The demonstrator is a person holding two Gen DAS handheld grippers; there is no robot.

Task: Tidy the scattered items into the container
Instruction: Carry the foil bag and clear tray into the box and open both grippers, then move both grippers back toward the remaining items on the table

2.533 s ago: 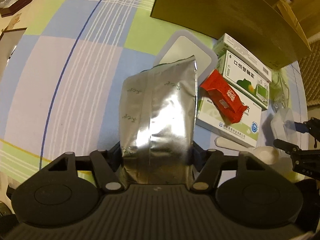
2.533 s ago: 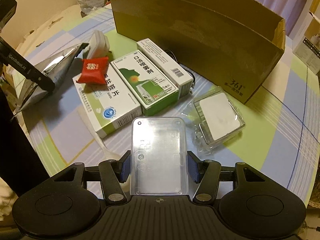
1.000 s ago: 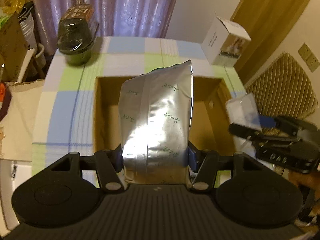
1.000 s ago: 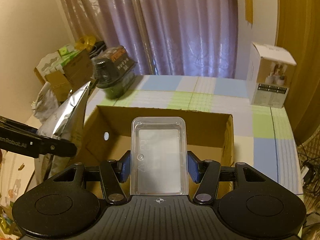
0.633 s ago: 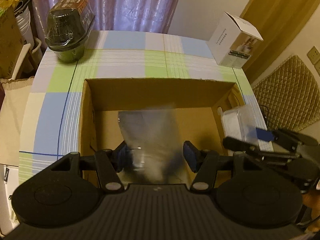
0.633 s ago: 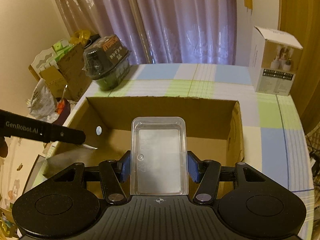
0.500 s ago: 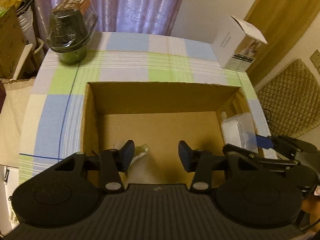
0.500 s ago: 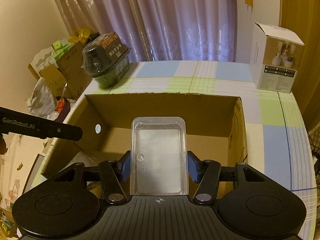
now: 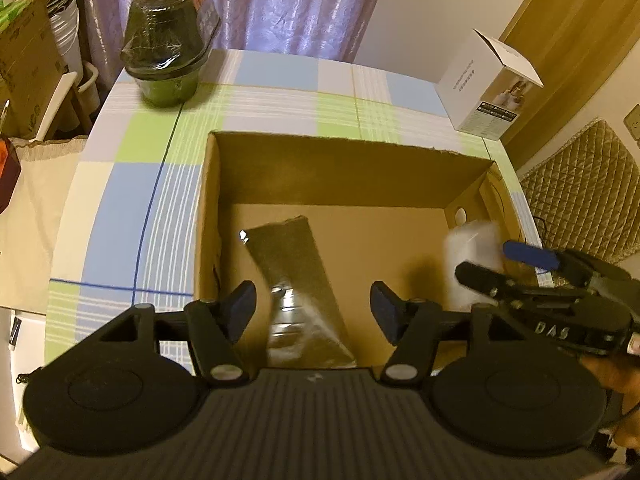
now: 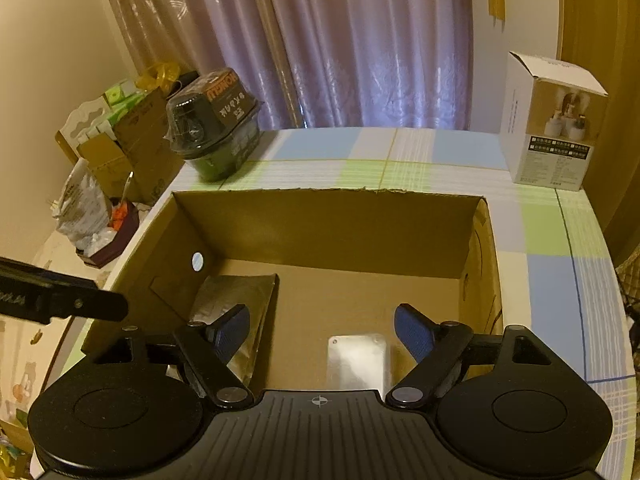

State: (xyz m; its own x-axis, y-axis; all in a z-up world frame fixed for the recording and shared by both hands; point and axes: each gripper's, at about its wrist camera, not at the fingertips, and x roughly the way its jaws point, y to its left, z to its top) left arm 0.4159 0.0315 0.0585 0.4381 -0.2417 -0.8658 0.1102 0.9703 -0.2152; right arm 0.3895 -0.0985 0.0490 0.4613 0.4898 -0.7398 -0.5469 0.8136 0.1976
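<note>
Both of your claws hang over the cardboard box (image 9: 348, 176) with nothing in them. The left claw (image 9: 312, 306) stands released; its jaws have just been opening, and the foil pouch (image 9: 298, 280) lies on the box floor below them, slanted toward the left wall. The right claw (image 10: 322, 328) is also released, its jaws just opened wide, and the clear plastic case (image 10: 357, 362) sits beneath, apart from both pads.

Two items are in the container. What is left to collect lies outside both views, so you cannot tell from here how much is left on the tabletop (image 9: 120, 200).

The left view shows the case only as a pale blur beside the right claw; it may be in mid-fall. The right view shows it sharper, low in the box.
</note>
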